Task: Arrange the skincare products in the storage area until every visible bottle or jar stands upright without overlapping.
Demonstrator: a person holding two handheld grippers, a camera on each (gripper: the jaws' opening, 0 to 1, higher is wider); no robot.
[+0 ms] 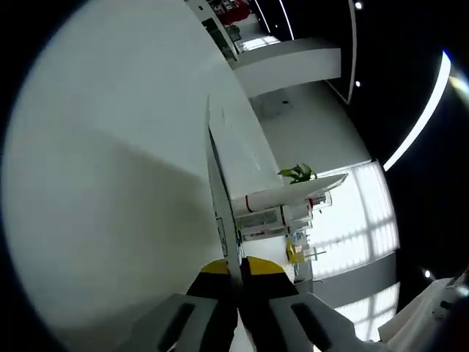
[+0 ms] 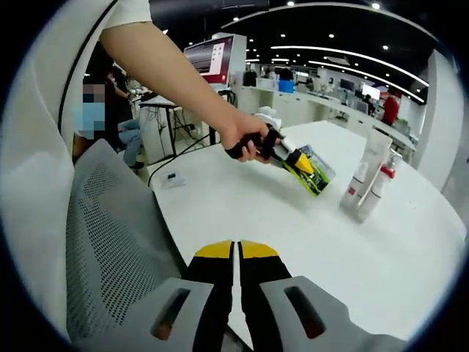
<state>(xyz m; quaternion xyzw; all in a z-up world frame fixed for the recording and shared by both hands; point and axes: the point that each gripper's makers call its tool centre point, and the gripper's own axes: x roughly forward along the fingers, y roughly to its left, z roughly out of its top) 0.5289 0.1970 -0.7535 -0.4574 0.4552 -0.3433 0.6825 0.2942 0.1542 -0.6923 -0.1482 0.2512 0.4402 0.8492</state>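
the right gripper [image 2: 236, 253] is riding low at the near edge of the white tabletop [image 2: 293, 242], its yellow-tipped jaws pressed together with nothing between them. the left gripper [image 2: 306, 170] is reaching out over the middle of the tabletop in a hand [image 2: 245, 139], and in its own view its jaws [image 1: 236, 270] are also lying together on nothing, with the view rolled hard so the tabletop edge [image 1: 220, 191] is running up the picture.

the skincare products are standing at the far right of the tabletop: a white tube [image 2: 371, 158] and a white bottle with a red collar [image 2: 381, 187] close beside it, both upright; whether they are touching cannot be told. the left gripper is sitting near them, just to their left; the right gripper is well apart from them.

judgement: the approach is under way with no product held. to do it well, the left gripper should be levelling out and spreading its jaws before closing in, taking one bottle by the body low down, so its neighbour is not knocked over. the right gripper should be holding clear.
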